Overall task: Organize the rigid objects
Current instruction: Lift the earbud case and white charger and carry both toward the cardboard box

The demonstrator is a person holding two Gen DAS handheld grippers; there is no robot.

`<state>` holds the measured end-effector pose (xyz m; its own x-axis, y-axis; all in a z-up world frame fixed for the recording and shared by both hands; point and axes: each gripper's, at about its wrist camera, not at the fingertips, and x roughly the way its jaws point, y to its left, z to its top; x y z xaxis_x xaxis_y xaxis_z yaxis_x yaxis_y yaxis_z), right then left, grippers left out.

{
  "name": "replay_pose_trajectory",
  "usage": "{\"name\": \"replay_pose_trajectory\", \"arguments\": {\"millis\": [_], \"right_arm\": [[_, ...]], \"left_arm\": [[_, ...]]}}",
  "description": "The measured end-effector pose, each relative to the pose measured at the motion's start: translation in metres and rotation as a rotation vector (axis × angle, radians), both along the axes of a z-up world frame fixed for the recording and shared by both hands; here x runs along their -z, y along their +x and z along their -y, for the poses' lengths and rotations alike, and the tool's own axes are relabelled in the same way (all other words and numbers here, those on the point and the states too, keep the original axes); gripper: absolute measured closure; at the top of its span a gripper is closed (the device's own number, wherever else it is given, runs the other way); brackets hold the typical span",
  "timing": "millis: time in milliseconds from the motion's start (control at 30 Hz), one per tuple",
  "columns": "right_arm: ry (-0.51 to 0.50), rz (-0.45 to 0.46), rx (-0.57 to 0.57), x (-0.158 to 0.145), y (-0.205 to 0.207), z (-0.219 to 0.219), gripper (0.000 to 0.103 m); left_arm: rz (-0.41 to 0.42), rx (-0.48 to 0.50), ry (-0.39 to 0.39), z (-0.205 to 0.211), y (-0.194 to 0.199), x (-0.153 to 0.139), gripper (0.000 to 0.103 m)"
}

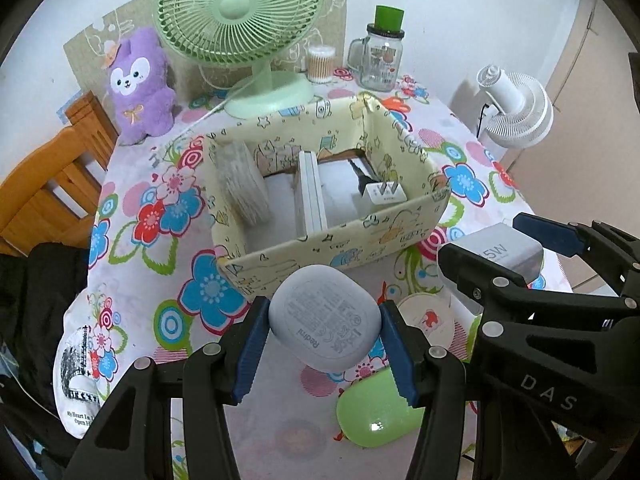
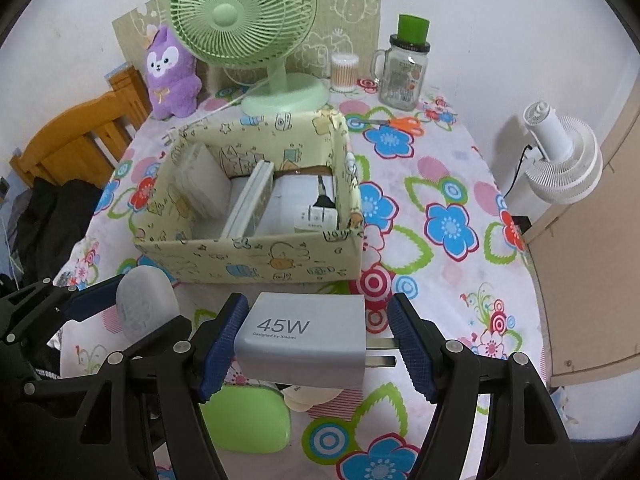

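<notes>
— Blue pads of the left gripper [image 1: 325, 350] clamp a grey earbud case [image 1: 325, 316], held above the tablecloth just before the patterned box [image 1: 340, 248]'s near wall.

— And the right gripper [image 2: 318, 346]?

— Closed on a grey 45W charger [image 2: 304, 340], prongs against its right pad, also in front of that box.

— Room inside?

— Open floor either side of the box's white divider [image 2: 248, 204]; a plug [image 2: 316, 216] lies in its right compartment. A green case [image 2: 248, 420] lies before the box, under the grippers.
</notes>
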<state>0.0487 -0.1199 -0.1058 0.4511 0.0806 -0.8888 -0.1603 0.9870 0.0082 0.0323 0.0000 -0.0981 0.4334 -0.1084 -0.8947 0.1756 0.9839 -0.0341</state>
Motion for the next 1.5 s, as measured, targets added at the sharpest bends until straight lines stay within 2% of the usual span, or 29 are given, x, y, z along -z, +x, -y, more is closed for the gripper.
{"name": "replay_pose_trajectory", "arguments": {"millis": [433,900,1500], "right_arm": [[0.005,0.032,-0.019,-0.025,0.006,-0.004,0.029],[-0.007,0.049,-0.067,-0.038,0.021,-0.016,0.029],[-0.006,-0.008,-0.123,-0.022,0.067,-0.024,0.029]], "left_arm": [[0.03,-0.012,-0.022,-0.005,0.002,-0.023,0.046],[0.048,-0.035,-0.03,-0.013,0.014,-0.032,0.046],[0.013,-0.072,-0.029,-0.019,0.05,-0.018,0.046]]}}
